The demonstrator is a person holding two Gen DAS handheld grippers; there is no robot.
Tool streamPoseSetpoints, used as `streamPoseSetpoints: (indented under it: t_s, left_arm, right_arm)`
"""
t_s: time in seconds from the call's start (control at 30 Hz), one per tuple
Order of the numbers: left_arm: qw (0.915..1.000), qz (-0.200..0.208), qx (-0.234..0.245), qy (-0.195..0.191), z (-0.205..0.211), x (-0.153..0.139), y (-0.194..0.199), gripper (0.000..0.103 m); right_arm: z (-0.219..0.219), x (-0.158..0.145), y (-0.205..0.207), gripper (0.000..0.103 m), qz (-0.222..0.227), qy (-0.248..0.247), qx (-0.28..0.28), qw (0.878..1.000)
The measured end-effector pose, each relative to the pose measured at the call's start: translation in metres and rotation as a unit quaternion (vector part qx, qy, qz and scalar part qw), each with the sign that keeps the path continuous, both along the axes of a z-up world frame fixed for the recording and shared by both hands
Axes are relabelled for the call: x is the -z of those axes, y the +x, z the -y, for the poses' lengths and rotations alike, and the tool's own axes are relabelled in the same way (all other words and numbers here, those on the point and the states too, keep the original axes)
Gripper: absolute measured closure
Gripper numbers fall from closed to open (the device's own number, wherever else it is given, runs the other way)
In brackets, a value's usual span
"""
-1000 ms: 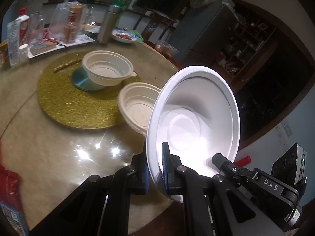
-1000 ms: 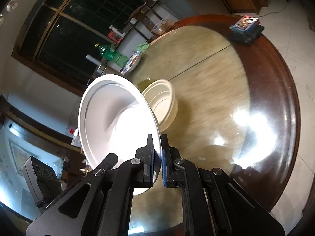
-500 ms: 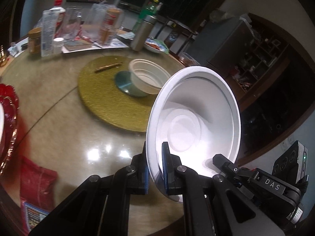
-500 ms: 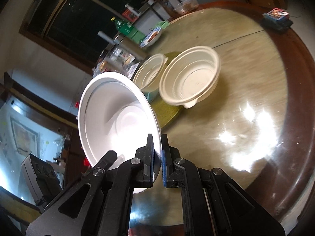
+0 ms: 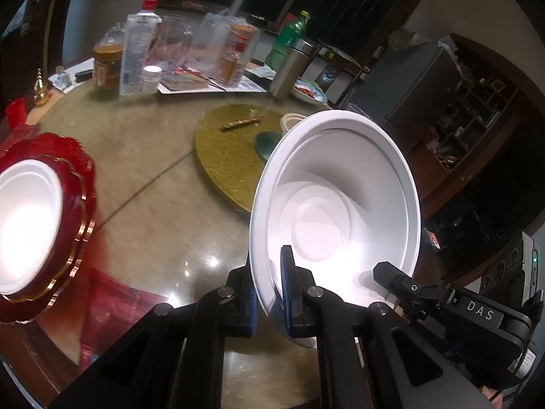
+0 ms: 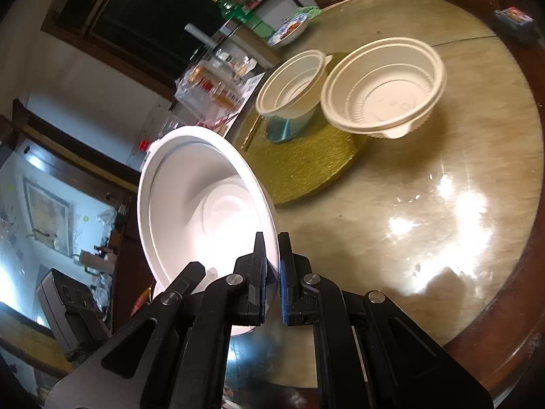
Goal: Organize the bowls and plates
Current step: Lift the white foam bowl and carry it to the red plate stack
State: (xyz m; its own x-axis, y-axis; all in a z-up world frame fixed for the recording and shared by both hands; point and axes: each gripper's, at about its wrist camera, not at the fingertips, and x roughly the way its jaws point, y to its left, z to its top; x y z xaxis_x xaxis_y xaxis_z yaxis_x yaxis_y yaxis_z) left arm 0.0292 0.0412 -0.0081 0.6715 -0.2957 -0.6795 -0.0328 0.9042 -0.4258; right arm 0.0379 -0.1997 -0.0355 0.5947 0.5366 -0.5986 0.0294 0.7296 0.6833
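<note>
White bowl (image 5: 335, 204) held on edge above round table (image 5: 146, 156); left gripper (image 5: 267, 293) and right gripper (image 6: 271, 281) each clamped on opposite rim sections. Red plates (image 5: 76, 184) lie left.

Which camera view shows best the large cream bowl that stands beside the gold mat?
The right wrist view: the large cream bowl shows whole there, upright and empty, by the gold mat. In the left wrist view the white bowl, gripped by both grippers, hides it.
</note>
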Motion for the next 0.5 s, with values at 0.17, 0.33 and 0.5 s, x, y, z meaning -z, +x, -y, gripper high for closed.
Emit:
streamPoseSetpoints:
  t_s: [0.17, 0.33, 0.5]
  left_arm:
    - [0.9997, 0.015, -0.015, 0.013, -0.014, -0.006, -0.008, 0.094]
    - [0.9992, 0.020, -0.029, 0.017, -0.030, -0.008, -0.012, 0.094]
    - [0.9985, 0.024, -0.045, 0.018, -0.047, -0.010, -0.016, 0.094]
  right_arm:
    - [-0.019, 0.000, 0.005, 0.097, 0.002, -0.003, -0.017, 1.000]
    - [-0.039, -0.003, 0.009, 0.097, 0.008, -0.008, -0.036, 0.999]
    - [-0.059, -0.006, 0.010, 0.097, 0.012, -0.014, -0.053, 0.998]
